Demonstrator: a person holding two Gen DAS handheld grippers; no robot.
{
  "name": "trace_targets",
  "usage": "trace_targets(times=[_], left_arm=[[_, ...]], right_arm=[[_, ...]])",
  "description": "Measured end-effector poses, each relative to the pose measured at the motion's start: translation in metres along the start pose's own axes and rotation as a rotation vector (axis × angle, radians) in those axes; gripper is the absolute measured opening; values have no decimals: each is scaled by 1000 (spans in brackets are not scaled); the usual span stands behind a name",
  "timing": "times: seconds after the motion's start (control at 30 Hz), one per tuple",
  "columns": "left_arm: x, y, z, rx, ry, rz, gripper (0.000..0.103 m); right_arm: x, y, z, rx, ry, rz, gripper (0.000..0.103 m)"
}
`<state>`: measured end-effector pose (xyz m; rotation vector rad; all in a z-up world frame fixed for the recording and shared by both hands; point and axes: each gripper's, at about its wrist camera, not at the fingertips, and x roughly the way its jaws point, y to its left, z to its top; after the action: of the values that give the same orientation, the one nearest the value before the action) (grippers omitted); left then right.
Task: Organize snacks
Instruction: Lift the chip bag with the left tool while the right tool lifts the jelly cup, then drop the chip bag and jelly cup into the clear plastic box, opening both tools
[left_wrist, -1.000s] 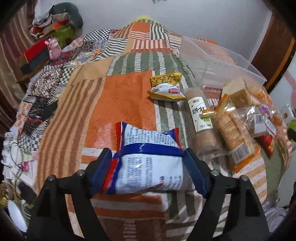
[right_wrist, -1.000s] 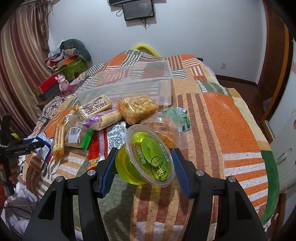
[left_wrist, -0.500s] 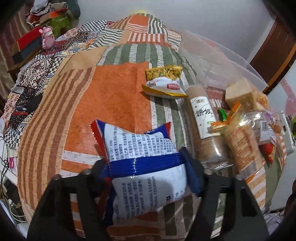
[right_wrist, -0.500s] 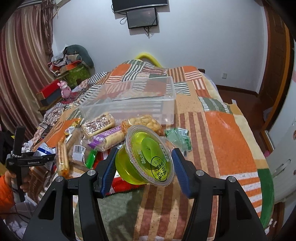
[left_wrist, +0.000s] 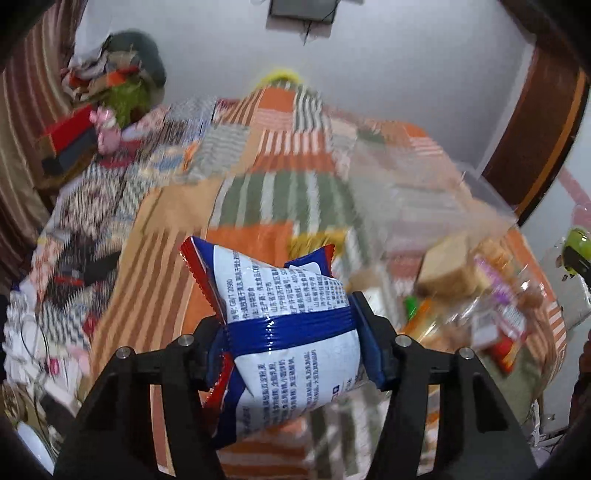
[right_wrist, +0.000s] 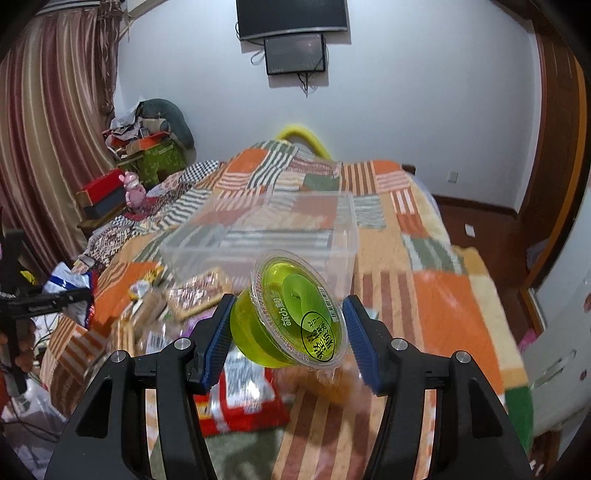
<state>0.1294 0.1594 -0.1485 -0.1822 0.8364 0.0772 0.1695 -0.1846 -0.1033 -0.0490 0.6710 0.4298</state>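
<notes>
My left gripper (left_wrist: 291, 347) is shut on a white, blue and red snack bag (left_wrist: 288, 332) and holds it above the patchwork bed cover. My right gripper (right_wrist: 288, 332) is shut on a green jelly cup (right_wrist: 291, 317) with a clear lid, held in the air in front of the clear plastic bin (right_wrist: 266, 236). The bin also shows blurred in the left wrist view (left_wrist: 424, 192). Several wrapped snacks (right_wrist: 195, 295) lie in a heap before the bin, also seen in the left wrist view (left_wrist: 472, 295). The left gripper and its bag (right_wrist: 70, 284) show at the left of the right wrist view.
The patchwork bed cover (right_wrist: 436, 291) spans the bed. A red box and pink toy (right_wrist: 118, 188) sit on a stand at the left by striped curtains (right_wrist: 44, 129). A screen (right_wrist: 295, 51) hangs on the far wall. A wooden door (right_wrist: 554, 147) is at the right.
Both grippers have risen with their loads and tilted up; more wall shows in both views. The left view is blurred from motion.
</notes>
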Motion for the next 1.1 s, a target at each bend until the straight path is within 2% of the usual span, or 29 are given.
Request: trace_targets(times=[0.13, 0.3, 0.63, 0.83, 1.1], left_arm=[[-12, -23, 28, 64, -71, -15, 59], [-9, -48, 59, 99, -117, -38, 59], [20, -92, 100, 156, -151, -87, 59], [51, -113, 117, 180, -137, -102, 59], [108, -127, 134, 184, -62, -104, 59]], right_arm=[[3, -2, 19, -15, -38, -9, 55], [13, -5, 37, -25, -68, -18, 55], [44, -6, 62, -31, -73, -19, 55], [75, -6, 71, -52, -22, -10, 55], [124, -8, 74, -59, 120, 0, 55]])
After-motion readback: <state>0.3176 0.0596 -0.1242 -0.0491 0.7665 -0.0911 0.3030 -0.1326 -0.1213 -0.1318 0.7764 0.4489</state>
